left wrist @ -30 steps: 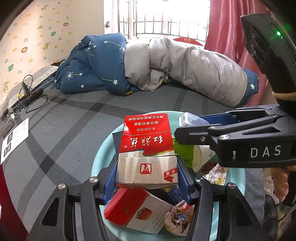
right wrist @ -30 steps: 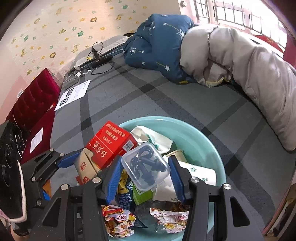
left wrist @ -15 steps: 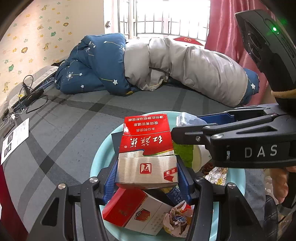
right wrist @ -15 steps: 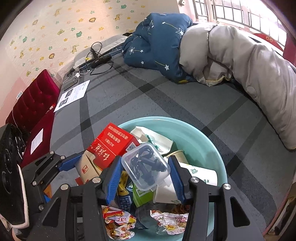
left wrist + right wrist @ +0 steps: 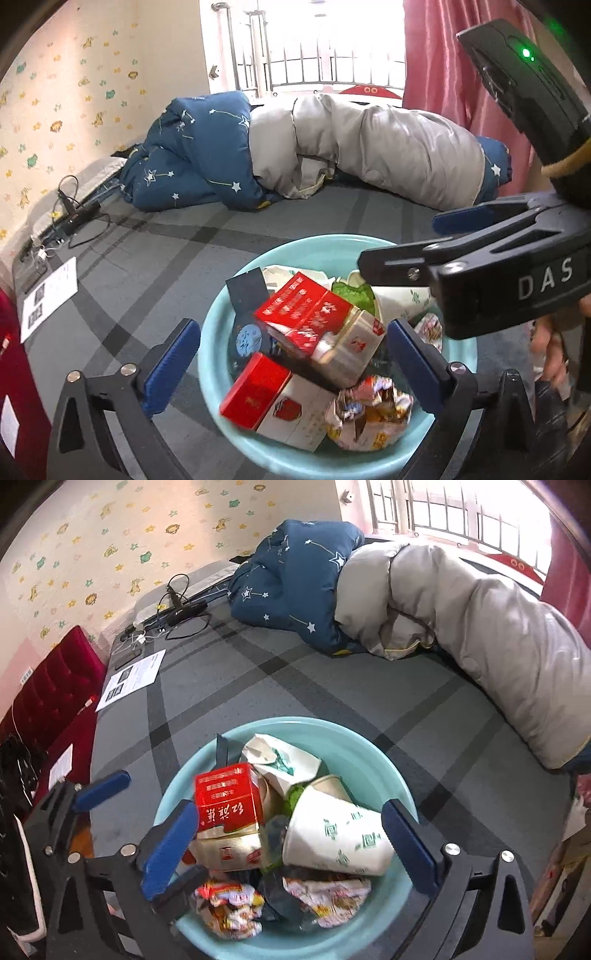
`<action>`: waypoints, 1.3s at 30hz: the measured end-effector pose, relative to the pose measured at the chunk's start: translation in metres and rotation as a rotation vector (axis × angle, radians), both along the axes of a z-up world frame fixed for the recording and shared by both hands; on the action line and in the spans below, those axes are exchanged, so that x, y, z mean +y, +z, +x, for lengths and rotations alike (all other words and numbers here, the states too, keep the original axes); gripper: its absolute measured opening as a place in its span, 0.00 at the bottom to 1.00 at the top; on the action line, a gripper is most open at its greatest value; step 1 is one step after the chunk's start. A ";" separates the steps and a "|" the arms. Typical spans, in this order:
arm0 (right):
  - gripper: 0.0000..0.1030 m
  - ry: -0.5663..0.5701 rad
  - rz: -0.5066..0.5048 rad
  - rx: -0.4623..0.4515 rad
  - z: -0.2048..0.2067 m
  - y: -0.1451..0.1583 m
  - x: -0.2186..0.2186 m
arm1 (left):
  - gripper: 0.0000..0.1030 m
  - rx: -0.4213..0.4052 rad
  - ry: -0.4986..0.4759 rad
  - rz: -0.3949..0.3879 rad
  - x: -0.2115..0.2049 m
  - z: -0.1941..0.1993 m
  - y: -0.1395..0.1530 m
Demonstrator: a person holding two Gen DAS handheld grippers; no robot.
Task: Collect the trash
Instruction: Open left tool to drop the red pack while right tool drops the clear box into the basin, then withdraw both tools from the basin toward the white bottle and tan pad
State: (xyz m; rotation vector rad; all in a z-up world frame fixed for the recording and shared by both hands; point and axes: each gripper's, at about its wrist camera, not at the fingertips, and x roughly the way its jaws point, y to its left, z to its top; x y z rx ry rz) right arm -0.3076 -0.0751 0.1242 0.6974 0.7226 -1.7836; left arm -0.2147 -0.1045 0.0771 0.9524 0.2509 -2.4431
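Turquoise plastic basin (image 5: 295, 254) sits on the grey checked bedcover (image 5: 295, 679), heaped with trash; the red cigarette carton (image 5: 317, 325) lies tilted on the pile at its 9 o'clock in the right view; the paper cup (image 5: 332, 834) rests at 3. Left gripper (image 5: 291, 365) and right gripper (image 5: 291, 845) both gape wide, empty; lift them straight clear so nothing snags, then scan toward 12 for leftovers.

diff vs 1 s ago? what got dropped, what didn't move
Both grippers let go. The left gripper opened and its red cigarette carton now lies tilted on the trash. The right gripper opened; its clear plastic box is no longer visible. The teal basin and rolled duvet stayed put.
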 end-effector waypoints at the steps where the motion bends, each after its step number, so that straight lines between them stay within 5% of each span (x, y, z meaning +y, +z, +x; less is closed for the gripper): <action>1: 1.00 0.002 0.000 0.011 0.002 0.002 0.004 | 1.00 -0.001 0.000 0.001 0.002 0.002 0.001; 18: 1.00 0.021 0.000 0.086 0.035 0.013 0.077 | 1.00 -0.009 0.061 -0.056 0.058 0.064 0.009; 39: 1.00 0.032 -0.054 0.117 0.045 -0.017 0.150 | 1.00 0.024 0.116 -0.080 0.111 0.112 -0.018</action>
